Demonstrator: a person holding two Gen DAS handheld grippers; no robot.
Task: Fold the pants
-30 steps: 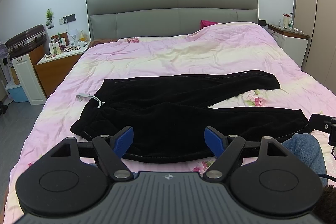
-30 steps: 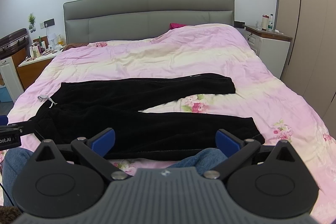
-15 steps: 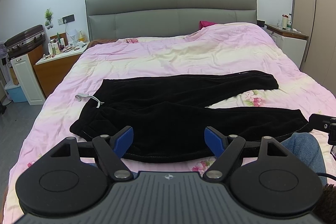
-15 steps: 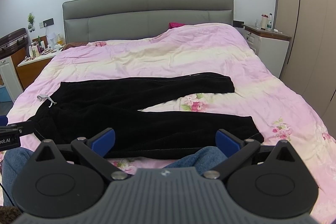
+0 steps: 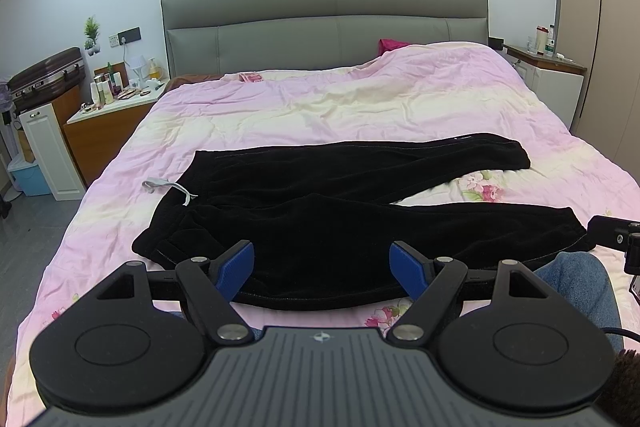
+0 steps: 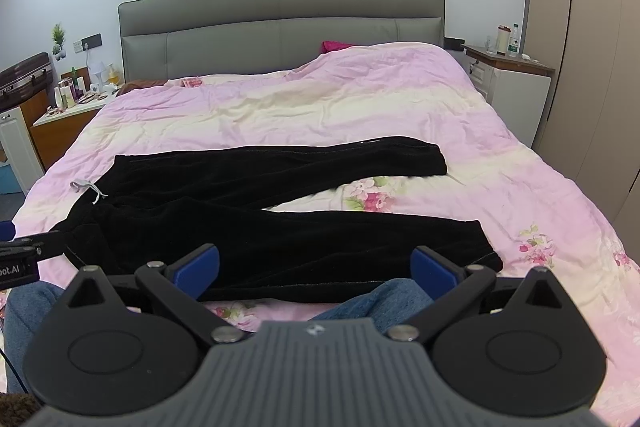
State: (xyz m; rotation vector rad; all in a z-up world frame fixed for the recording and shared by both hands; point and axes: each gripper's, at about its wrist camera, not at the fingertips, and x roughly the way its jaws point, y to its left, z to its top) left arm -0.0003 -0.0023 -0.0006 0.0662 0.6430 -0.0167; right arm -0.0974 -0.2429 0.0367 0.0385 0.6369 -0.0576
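Claws wide open, tilted down over pants.

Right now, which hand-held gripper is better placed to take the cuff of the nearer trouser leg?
Right: the right hand-held gripper hangs open beside the nearer cuff of the black pants; the left one fronts the waist.

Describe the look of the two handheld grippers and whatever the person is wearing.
Both the left gripper and right gripper have matte black linkage arms with silver pivot screws, round black discs, blue ribbed pads and a grey ridged body bearing a small star emblem. A thin black cable trails beside the person's blue jeans.
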